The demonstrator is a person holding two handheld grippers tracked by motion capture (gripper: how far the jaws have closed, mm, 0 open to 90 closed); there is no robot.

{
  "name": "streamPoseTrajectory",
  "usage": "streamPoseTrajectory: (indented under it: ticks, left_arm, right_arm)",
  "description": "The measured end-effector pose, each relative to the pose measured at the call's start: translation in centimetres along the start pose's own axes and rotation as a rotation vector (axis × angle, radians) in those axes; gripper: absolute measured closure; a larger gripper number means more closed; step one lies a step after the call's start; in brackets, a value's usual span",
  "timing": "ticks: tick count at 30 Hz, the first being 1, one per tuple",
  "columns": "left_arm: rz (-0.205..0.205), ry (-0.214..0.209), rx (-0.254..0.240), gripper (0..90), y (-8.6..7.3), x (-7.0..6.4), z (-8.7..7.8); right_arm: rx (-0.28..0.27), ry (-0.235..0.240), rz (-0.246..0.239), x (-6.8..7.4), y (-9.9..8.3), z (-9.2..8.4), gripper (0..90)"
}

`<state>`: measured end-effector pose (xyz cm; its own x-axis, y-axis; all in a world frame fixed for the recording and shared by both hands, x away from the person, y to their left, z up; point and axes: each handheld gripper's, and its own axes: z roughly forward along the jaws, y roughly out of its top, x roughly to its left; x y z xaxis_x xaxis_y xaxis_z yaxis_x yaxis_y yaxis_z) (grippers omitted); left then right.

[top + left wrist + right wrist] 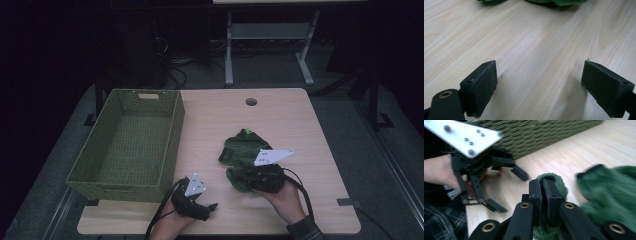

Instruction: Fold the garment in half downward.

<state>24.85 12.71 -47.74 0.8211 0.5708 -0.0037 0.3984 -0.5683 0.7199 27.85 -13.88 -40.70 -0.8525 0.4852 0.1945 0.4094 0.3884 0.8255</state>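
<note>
One crumpled dark green fleece cloth (pixel 243 152), one empty olive-green woven rectangular basket (pixel 107 184), and two black hand-held grippers, left (pixel 210 209) and right (pixel 239 178), on one light wooden table (pixel 300 130).

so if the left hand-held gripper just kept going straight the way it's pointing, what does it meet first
Probably the green fleece garment. The left hand-held gripper stands open over bare table, and the garment lies at the far end of that line. It looks low, so the jaws might scrape the wood first; depth is unclear.

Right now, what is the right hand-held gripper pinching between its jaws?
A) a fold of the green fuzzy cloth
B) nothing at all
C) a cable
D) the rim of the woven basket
A: in the right gripper view the right hand-held gripper has its jaws closed on a fold of the green fuzzy cloth, well away from the woven basket.
</note>
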Motion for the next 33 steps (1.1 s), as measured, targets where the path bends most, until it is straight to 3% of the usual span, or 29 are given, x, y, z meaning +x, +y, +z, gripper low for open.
streamPoseTrajectory:
  ticks: [4,11,13,16,19,23,27,30,33]
  left_arm:
    - [0.007,0.003,0.000,12.6,0.0,0.0,0.0]
    - [0.008,0.004,-0.001,12.6,0.0,0.1,0.0]
    - [0.007,0.003,0.002,12.6,0.0,0.1,0.0]
    - [0.006,0.003,0.002,12.6,0.0,0.1,0.0]
    - [0.006,0.003,0.002,12.6,0.0,0.0,0.0]
    - [0.006,0.003,0.002,12.6,0.0,0.1,0.0]
    - [0.002,0.001,0.002,12.6,0.0,0.0,0.0]
    - [0.009,0.002,0.003,12.6,0.1,0.1,0.0]
    - [0.008,0.002,0.002,12.6,0.1,0.1,0.0]
  right_arm:
    - [-0.008,-0.064,0.040,-1.4,-1.0,-1.5,84.0]
    - [0.048,-0.183,0.065,-3.3,-2.4,-1.3,80.7]
    - [0.087,-0.216,0.073,-3.7,-2.7,-0.9,77.2]
    - [0.133,-0.230,0.080,-4.2,-3.2,-0.1,76.6]
    - [0.220,-0.252,0.067,-4.3,-3.7,1.3,76.5]
    - [0.254,-0.275,0.045,-4.0,-3.8,1.8,75.3]
    - [0.209,-0.265,0.073,-4.2,-3.5,0.7,61.8]
    - [0.153,-0.259,0.085,-4.4,-3.3,-0.7,58.7]
    - [0.136,-0.259,0.082,-4.4,-3.3,-1.7,57.4]
